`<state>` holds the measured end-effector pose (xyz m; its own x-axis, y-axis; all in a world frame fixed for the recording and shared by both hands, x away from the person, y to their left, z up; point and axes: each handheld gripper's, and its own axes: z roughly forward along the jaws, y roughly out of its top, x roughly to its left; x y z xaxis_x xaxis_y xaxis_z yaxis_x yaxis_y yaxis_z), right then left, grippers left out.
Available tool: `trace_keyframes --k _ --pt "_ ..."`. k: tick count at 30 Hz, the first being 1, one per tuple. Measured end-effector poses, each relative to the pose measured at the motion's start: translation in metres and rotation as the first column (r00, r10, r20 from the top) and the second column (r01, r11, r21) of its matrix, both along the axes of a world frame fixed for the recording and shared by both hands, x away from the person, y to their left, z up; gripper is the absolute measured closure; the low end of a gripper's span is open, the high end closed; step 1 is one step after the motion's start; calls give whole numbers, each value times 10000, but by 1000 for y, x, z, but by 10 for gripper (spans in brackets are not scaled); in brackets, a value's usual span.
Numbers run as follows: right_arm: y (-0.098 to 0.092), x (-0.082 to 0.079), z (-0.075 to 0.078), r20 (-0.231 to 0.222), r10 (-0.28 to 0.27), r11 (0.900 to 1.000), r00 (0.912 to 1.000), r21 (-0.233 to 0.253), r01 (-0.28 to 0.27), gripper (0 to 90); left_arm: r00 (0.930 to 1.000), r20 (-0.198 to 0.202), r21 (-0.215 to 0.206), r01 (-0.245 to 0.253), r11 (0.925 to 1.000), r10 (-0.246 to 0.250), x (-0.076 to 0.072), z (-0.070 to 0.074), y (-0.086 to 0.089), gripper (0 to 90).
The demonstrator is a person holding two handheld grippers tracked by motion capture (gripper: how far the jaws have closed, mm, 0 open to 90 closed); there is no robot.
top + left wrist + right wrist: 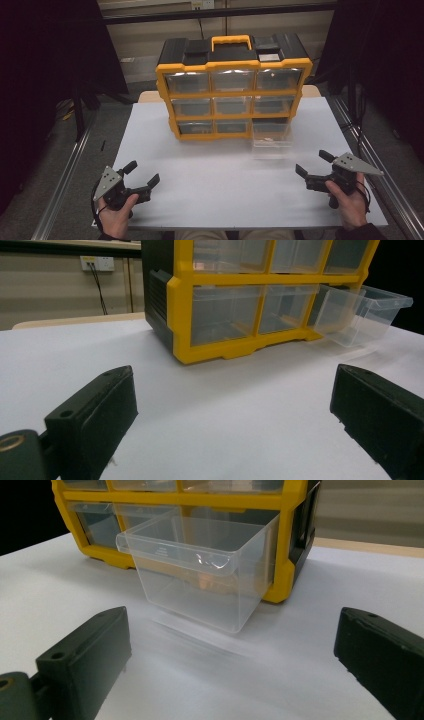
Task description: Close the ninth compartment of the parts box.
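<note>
A yellow and black drawer cabinet (232, 85) stands at the back middle of the white table (210, 185), with three rows of clear drawers. Its bottom right drawer (271, 135) is pulled far out and tilts down toward the table; something small and pale lies inside. In the right gripper view this drawer (200, 575) sits straight ahead, and in the left gripper view the drawer (365, 312) is at the far right. My left gripper (142, 175) is open near the front left corner. My right gripper (314, 163) is open at the front right, apart from the drawer.
A yellow carry handle (231, 41) tops the cabinet. Metal rails (65, 180) run along both sides of the table. A beige wall with a socket (96, 263) lies behind. Bare table surface spreads between the two grippers.
</note>
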<state>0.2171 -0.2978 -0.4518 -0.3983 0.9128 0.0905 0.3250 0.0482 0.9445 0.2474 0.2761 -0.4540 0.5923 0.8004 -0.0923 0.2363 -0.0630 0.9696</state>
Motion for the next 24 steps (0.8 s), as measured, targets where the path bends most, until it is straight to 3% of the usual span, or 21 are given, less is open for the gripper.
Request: trace_keyframes --k 24 --pt "7 -4 0 -225 931 9956 9954 -53 -932 10 9998 -211 116 60 9999 -58 4 -1 -4 46"
